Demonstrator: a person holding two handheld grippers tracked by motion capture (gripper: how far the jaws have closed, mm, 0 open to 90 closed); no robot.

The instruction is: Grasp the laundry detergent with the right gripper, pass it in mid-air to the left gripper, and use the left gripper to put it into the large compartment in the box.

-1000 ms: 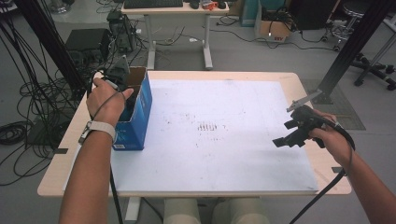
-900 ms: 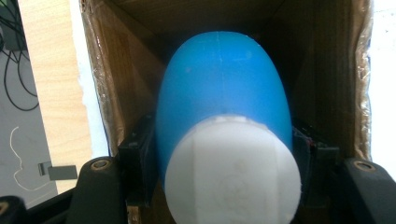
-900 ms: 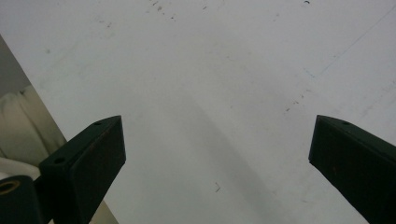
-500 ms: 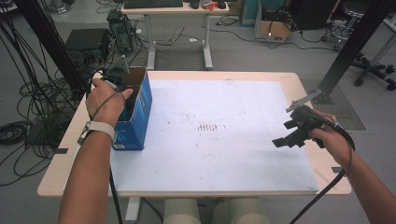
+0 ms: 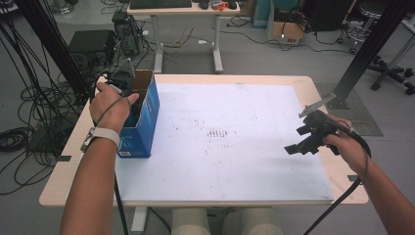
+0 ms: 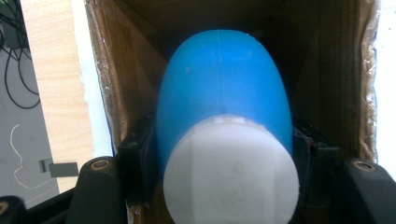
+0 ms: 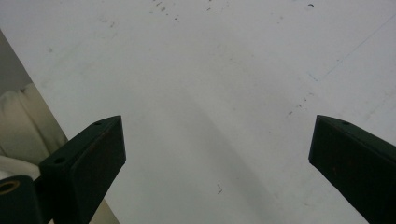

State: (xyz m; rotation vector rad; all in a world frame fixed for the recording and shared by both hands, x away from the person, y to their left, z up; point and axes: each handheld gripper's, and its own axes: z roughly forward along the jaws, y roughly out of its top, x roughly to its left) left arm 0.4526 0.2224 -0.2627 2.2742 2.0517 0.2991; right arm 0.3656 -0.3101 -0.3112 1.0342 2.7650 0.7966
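Left tool (image 6: 219, 186) is clamped on a blue bottle (image 6: 224, 102) with a white cap (image 6: 231, 172), one jaw on each flank of the body just behind the cap, cap end toward the camera. The bottle sits between the jaws, down inside the open cardboard box (image 6: 336, 70), brown walls close on both sides and beyond its far end. In the high view the left hand (image 5: 111, 105) is over the box (image 5: 144, 122) at the left edge of the tabletop (image 5: 235, 161). Right tool (image 7: 219, 154) hangs idle above bare tabletop well off to the other side, jaws spread wide, nothing between them; it is also seen at (image 5: 306, 139). Risks, as I judge them: the grip is on a rounded, smooth, tapering body, so the bottle can squirt forward or pivot out of the jaws if pressure drops or the lift is jerky. Clearance to the box walls is tight, so a tilted pull can snag the bottle or a jaw on the cardboard and drag or tip the whole box, which nothing holds down, and it stands near the tabletop edge. A plastic body may also flex under squeeze and loosen the hold. A straight, slow move avoids most of this; the right tool could steady the box.
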